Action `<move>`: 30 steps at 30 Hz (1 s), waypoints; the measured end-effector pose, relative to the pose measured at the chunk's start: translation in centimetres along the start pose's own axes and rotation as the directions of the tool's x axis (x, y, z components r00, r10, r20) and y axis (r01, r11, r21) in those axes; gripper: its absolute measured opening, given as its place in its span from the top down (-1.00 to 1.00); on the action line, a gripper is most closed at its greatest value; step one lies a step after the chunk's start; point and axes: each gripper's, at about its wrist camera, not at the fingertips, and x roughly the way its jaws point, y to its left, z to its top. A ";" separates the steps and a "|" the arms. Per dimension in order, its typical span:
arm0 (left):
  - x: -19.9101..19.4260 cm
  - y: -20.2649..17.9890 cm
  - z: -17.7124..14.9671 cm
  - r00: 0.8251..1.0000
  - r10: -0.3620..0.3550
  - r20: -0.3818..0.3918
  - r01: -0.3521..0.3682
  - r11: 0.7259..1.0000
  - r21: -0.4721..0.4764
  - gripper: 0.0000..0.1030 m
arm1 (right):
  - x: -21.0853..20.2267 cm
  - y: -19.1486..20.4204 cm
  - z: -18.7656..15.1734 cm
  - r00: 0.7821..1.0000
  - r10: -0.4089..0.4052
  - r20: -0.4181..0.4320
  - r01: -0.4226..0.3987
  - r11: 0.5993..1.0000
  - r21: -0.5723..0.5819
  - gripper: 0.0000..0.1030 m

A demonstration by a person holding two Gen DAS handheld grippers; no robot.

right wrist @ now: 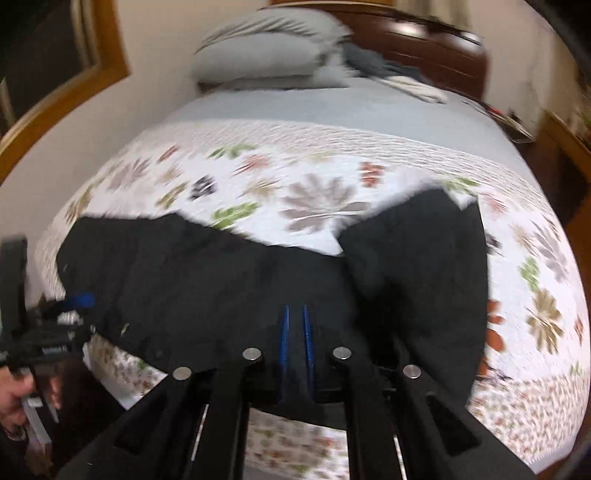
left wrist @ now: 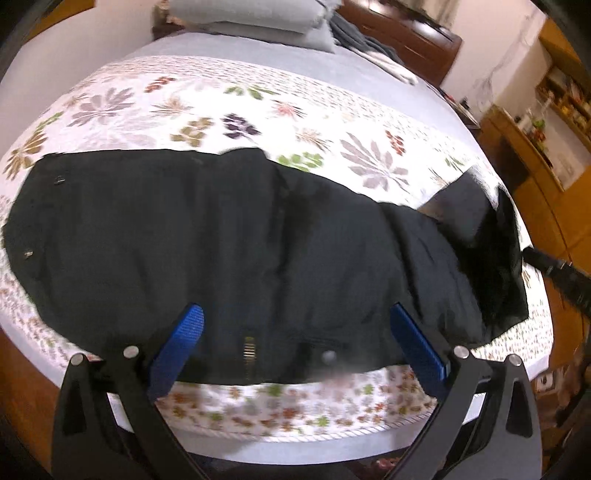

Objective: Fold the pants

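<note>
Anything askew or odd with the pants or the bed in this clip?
The black fabric pants lie across the floral quilted bedspread, but the leg end is bent back and rumpled rather than flat. A loose heap of dark clothing sits beside the grey pillows. No damage shows.

Warm indoor light, motion blur, fisheye-warped edges

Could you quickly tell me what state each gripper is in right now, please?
Left gripper: open, jaws spread wide above the black pants, holding nothing.
Right gripper: shut; whether it pinches the pants cannot be told.
</note>
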 end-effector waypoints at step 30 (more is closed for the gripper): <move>3.8 -0.5 -1.9 0.987 -0.101 -0.127 0.098 0.995 -0.024 -0.95 | 6.6 -7.1 -3.7 0.896 -0.417 -0.156 0.404 0.908 -0.108 -0.66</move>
